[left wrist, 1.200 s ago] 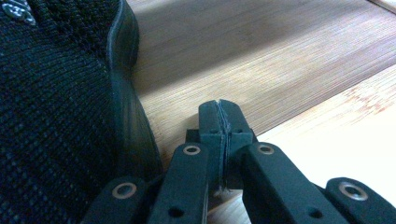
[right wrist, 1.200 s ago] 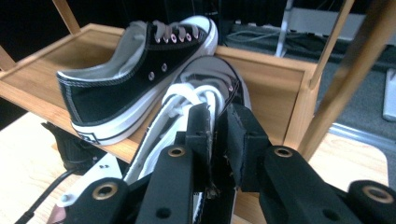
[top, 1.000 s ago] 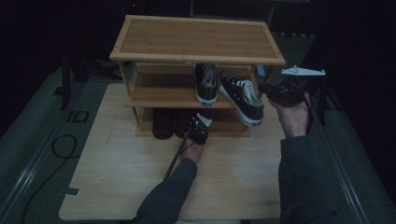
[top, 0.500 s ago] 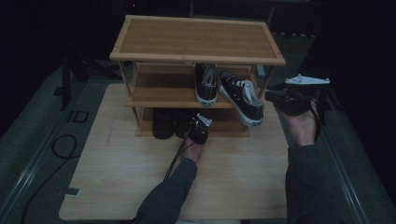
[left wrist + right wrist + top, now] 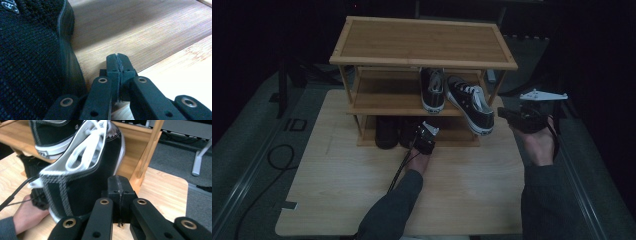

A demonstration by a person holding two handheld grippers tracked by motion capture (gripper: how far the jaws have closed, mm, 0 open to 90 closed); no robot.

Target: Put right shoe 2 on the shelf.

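A three-tier wooden shoe rack (image 5: 422, 42) stands at the back of the table. On its middle shelf one black-and-white sneaker (image 5: 432, 90) sits straight. A second sneaker (image 5: 469, 102) lies askew beside it, its heel hanging over the front edge. My right gripper (image 5: 507, 116) is shut and empty, just right of that heel; the heel (image 5: 82, 185) is close in front of the shut right gripper (image 5: 119, 182). My left gripper (image 5: 424, 136) is at the bottom shelf, shut with nothing in it. The left gripper (image 5: 117, 58) rests on the shelf wood beside a black knit shoe (image 5: 30, 57).
Dark shoes (image 5: 387, 131) fill the left of the bottom shelf. The rack's right post (image 5: 147, 152) stands just beyond the sneaker. The light wooden table (image 5: 337, 190) has bare room in front of the rack. A black cable (image 5: 277, 155) loops on the grey floor at the left.
My right gripper has drawn back toward the near side and sunk a little, staying beside the sneaker's heel. The left gripper and the shoes have not moved.
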